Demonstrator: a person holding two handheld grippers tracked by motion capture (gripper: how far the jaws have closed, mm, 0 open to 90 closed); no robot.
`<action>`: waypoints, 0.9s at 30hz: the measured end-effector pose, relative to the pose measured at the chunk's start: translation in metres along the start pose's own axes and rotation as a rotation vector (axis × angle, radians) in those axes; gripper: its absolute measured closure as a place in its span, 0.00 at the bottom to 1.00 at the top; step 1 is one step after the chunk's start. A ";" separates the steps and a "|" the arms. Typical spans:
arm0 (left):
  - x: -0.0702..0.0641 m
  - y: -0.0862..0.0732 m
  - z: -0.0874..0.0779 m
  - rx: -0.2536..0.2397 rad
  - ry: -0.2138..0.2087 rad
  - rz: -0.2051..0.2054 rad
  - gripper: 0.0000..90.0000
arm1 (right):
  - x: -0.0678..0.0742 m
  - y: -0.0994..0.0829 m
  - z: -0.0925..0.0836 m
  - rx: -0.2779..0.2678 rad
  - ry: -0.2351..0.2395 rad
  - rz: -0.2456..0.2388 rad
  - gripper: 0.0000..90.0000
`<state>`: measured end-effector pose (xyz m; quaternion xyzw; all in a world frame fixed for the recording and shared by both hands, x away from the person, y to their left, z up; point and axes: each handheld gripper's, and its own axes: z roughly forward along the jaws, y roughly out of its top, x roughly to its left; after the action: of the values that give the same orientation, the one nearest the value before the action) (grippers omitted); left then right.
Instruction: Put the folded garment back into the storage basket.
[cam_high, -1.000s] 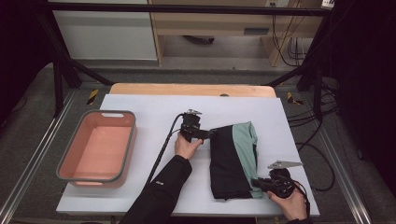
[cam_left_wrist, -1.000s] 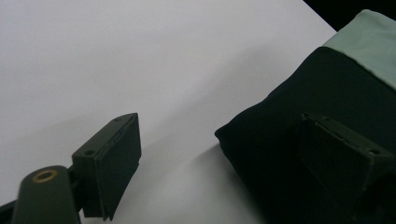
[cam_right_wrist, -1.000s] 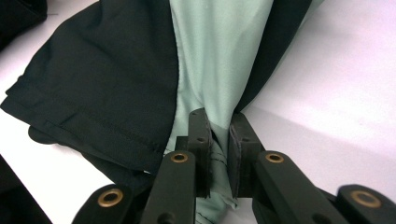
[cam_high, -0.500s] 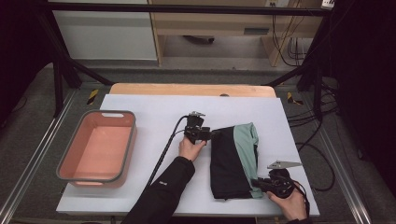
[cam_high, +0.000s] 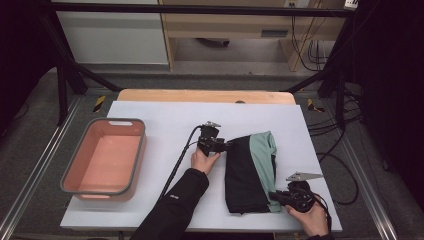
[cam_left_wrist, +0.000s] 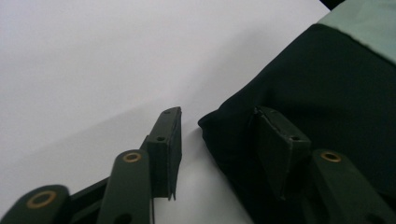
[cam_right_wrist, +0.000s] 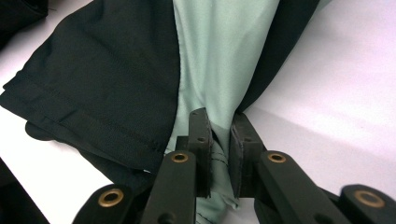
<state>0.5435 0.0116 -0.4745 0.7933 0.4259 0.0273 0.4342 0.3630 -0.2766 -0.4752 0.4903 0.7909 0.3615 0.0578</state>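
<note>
One folded garment (cam_high: 248, 172), one pink tub (cam_high: 104, 156), two grippers on white counter (cam_high: 165, 117). Garment: black with pale green panel along right side, folded into tall rectangle, lower centre-right of high view; stitched black hem visible in right gripper view (cam_right_wrist: 93, 79). Tub at left of frame, well apart from garment. Left gripper (cam_high: 223, 145) at garment's upper left corner; fingers (cam_left_wrist: 168, 140) apart, just been closing, one finger on counter, other on black cloth, corner (cam_left_wrist: 219, 128) between them, not yet pinched. Right gripper (cam_high: 276, 196) at lower right corner; fingers (cam_right_wrist: 201, 135) clamped on green fabric.
</note>
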 end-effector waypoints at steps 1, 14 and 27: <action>-0.001 -0.001 0.001 0.003 0.003 0.002 0.61 | 0.000 0.000 0.000 0.001 0.000 0.001 0.91; -0.009 -0.005 0.005 0.010 -0.004 0.008 0.88 | 0.000 0.000 0.000 0.002 -0.001 0.001 0.91; -0.012 0.007 -0.018 -0.055 -0.005 0.057 0.92 | -0.001 0.000 -0.002 -0.010 0.007 0.010 0.91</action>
<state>0.5324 0.0134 -0.4543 0.7930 0.4012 0.0494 0.4557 0.3628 -0.2781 -0.4739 0.4928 0.7868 0.3674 0.0554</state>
